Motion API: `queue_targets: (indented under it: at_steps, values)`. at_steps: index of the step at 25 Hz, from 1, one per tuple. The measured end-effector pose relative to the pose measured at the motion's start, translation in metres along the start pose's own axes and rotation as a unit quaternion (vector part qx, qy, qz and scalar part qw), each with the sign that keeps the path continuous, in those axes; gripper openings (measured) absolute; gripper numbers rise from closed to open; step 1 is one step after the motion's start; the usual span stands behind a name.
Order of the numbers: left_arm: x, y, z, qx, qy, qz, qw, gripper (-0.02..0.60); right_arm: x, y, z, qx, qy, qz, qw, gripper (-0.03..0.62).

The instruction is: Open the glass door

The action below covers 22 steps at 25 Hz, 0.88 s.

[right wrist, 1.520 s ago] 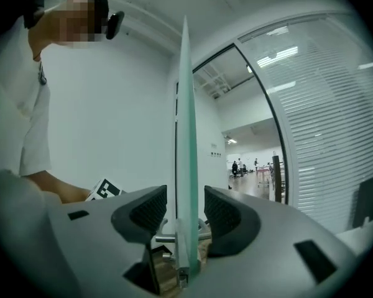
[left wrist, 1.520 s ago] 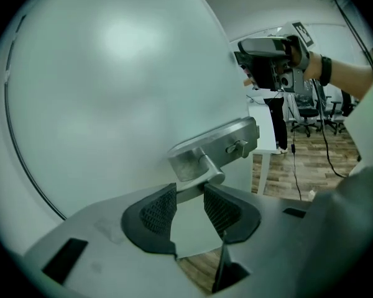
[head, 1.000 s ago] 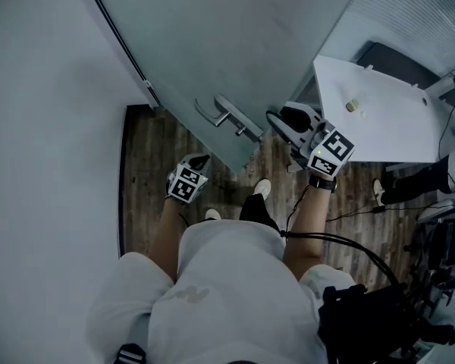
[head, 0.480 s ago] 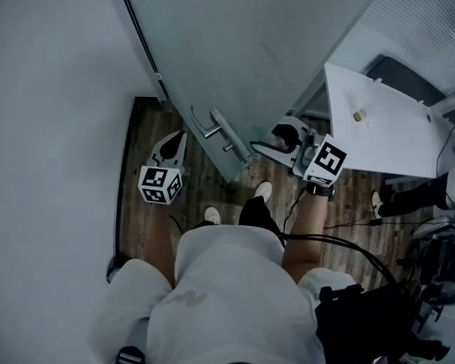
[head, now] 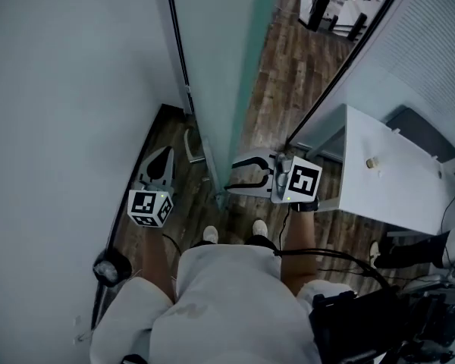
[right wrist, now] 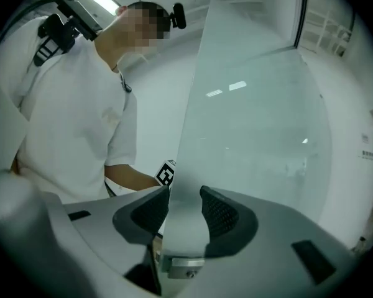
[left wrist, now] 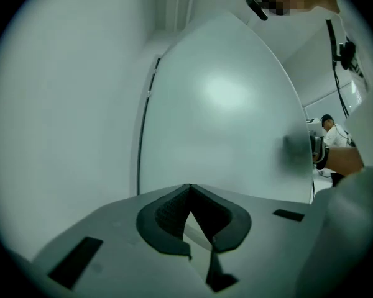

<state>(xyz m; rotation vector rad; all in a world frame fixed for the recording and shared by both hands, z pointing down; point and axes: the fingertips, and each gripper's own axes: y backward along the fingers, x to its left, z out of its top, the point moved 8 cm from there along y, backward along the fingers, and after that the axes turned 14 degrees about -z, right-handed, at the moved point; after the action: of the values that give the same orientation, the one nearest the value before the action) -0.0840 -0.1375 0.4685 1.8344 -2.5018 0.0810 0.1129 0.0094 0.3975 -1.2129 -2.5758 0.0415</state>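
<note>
Over the wood floor [head: 284, 59], the glass door [head: 212, 51] stands swung wide, its free edge between the jaws of the right tool [head: 231, 174], which have just been opening and do not clamp it, the left tool [head: 165, 152] is closed and empty, and the task appears nearly complete.

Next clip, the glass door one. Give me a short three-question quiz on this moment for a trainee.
1. What stands between the right gripper's jaws? A a cup; B the glass door's free edge; C nothing.
2. True or false: the left gripper is clamped on the door.
3. In the head view, which side of the door is the white table on?
Key: 1 B, jaws just opening, astride the edge. 2 False, shut on nothing. 3 The right.
</note>
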Motion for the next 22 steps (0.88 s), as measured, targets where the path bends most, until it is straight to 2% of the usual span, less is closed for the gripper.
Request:
queue_targets:
  at_steps: [2,5,8,13,19,22]
  values:
    - [-0.001,0.020,0.001,-0.009,0.000,0.042,0.9991,0.002,0.002,-0.017,0.004,-0.007,0.004,0.034,0.999,0.166]
    - [-0.003,0.050,0.005,-0.029,0.003,0.116,0.9928,0.002,0.002,-0.045,0.017,-0.005,0.024,0.084,0.996,0.161]
    - [0.003,0.077,0.005,-0.047,0.004,0.164,0.9853,0.002,0.005,-0.079,0.023,0.006,0.049,0.106,0.993,0.161]
    - [-0.011,0.116,0.009,-0.054,0.002,0.234,0.9707,0.002,0.010,-0.114,0.033,-0.020,0.053,0.118,0.991,0.161]
    - [-0.011,0.194,0.004,-0.055,0.010,0.331,0.9420,0.002,0.033,-0.183,0.053,-0.026,0.087,0.106,0.990,0.161]
    - [-0.011,0.226,0.001,-0.061,0.011,0.361,0.9305,0.002,0.043,-0.221,0.057,-0.043,0.072,0.100,0.991,0.161]
